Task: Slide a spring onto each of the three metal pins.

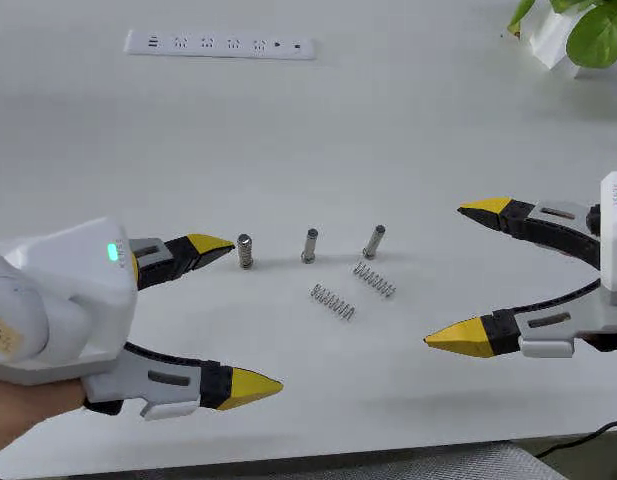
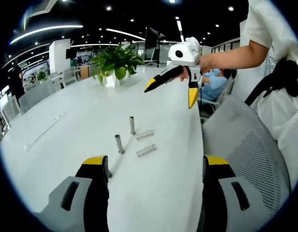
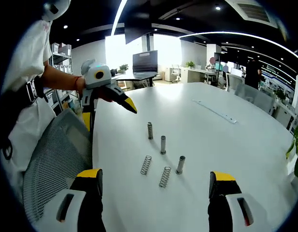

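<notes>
on the white table (image 1: 408,120), head view first: three short steel pins stand upright in a row. the left pin (image 1: 245,250) has a coil around its shaft and looks ridged. the middle pin (image 1: 309,245) and right pin (image 1: 374,241) are smooth bare cylinders with capped tops. two loose wire springs lie flat just in front of them, the near spring (image 1: 332,301) and the far spring (image 1: 374,279), apart from each other and from both grippers. my left gripper (image 1: 246,313) has its jaws spread wide and holds nothing, its upper yellow tip just beside the left pin. its shell is white plastic with black fingers, a green light, and a mark too blurred to read. my right gripper (image 1: 450,275) gapes empty too. i can't read any lettering on the white power strip (image 1: 220,44) farther back.

left gripper view: my own jaws are parted over the table, with one pin half hidden behind the left tip. beyond are a leafy potted plant (image 2: 115,60) and a grey mesh chair (image 2: 245,145).

right gripper view: jaws spread, springs and pins ahead between them, the coiled pin farthest.
</notes>
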`<act>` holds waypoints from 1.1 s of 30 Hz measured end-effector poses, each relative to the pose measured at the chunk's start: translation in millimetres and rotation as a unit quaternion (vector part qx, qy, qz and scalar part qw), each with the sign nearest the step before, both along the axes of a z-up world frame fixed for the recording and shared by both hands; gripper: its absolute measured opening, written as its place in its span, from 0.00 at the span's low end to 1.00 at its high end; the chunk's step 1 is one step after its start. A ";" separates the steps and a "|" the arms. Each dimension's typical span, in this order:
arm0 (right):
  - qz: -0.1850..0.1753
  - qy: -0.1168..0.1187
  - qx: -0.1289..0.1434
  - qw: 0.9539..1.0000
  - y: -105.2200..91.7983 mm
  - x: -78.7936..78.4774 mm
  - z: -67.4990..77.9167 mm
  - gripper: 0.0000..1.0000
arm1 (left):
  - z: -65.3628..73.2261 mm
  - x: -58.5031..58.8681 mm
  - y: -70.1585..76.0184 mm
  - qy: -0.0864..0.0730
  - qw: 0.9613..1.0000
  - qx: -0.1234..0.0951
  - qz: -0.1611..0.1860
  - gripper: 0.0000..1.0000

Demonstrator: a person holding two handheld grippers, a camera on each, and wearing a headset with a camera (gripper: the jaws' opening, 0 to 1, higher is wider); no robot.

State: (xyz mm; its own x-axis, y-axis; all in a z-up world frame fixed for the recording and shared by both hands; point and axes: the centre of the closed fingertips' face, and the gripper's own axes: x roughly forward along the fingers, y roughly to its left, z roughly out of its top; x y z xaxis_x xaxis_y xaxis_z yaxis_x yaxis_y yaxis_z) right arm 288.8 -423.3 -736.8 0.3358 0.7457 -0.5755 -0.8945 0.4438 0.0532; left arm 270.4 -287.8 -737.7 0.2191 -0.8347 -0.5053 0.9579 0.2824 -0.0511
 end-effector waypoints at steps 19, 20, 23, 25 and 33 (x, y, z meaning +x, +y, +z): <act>-0.045 0.006 0.013 0.999 -20.3 -11.9 -7.3 0.87 | -55.3 20.5 -39.2 -0.078 0.970 0.207 -0.105 0.35; -0.047 0.006 0.012 0.999 -21.1 -12.5 -8.1 0.87 | -59.6 21.1 -40.4 -0.085 0.965 0.222 -0.112 0.34; -0.052 0.006 0.014 0.999 -22.7 -13.4 -9.2 0.86 | -68.9 22.1 -44.3 -0.088 0.958 0.244 -0.119 0.32; -0.055 0.007 0.016 0.998 -23.5 -14.4 -10.4 0.86 | -74.5 24.0 -46.4 -0.095 0.954 0.257 -0.126 0.32; -0.067 0.010 0.021 0.997 -29.3 -18.4 -16.9 0.83 | -87.3 29.0 -56.1 -0.094 0.944 0.282 -0.141 0.30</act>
State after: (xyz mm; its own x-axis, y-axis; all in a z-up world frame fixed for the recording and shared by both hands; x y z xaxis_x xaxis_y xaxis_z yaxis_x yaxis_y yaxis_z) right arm 270.4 -452.6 -753.8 0.4220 0.7185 -0.5529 -0.8261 0.5559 0.0920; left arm 299.4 -344.0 -825.0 0.1574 -0.4823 -0.8617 0.9765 -0.0543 0.2087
